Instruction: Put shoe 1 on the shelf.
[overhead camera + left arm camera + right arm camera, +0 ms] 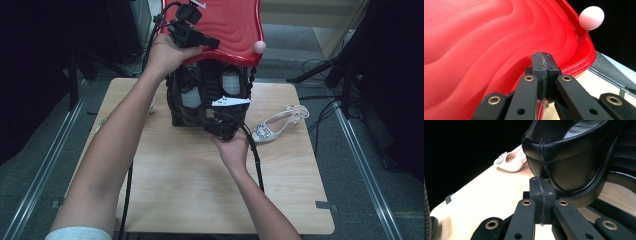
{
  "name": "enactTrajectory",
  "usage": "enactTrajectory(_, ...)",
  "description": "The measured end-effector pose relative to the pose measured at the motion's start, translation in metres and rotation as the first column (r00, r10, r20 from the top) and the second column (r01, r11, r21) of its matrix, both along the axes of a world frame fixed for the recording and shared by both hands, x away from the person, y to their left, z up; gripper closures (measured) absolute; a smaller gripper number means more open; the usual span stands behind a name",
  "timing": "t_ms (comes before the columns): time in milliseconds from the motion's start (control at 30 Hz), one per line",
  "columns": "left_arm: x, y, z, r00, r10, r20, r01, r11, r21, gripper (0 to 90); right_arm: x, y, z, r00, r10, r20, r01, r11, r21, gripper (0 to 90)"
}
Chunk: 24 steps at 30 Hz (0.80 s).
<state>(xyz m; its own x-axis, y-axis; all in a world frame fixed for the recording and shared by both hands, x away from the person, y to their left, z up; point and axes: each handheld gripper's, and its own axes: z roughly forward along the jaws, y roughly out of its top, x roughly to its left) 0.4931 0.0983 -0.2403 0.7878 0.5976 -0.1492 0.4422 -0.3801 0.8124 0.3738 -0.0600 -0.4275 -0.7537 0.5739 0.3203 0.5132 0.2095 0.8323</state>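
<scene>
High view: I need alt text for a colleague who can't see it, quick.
A person's left gripper clamps the near edge of a glossy red wavy plastic lid, raised above a black shoe holder on a light wooden table. The right gripper sits at the holder's near side. A pale jewelled slingback shoe lies to its right.

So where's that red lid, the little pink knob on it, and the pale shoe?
red lid (474, 50), left gripper view, its wavy top surface
pink knob (591, 18), left gripper view, its rounded middle
pale shoe (280, 124), high view, its strap side
</scene>
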Motion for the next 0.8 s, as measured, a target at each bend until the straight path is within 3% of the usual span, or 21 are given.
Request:
enactTrajectory(333,0.0,0.0,0.0,1.0,0.001,-0.006,-0.001,1.0,-0.006,89.9,0.016,0.003,0.009,0.9991,-0.043,0.006,0.043,0.9987,-0.028,90.0)
enactTrajectory(633,0.0,0.0,0.0,1.0,0.0,-0.009,0.0,1.0,-0.006,89.9,0.034,0.002,0.011,0.9961,-0.088,-0.009,0.088,0.9961,0.009,90.0)
enactTrajectory(800,0.001,0.001,0.0,0.9998,0.001,-0.018,-0.001,0.9999,-0.015,89.9,0.044,0.016,0.015,0.9955,-0.095,-0.004,0.095,0.9954,-0.015,90.0)
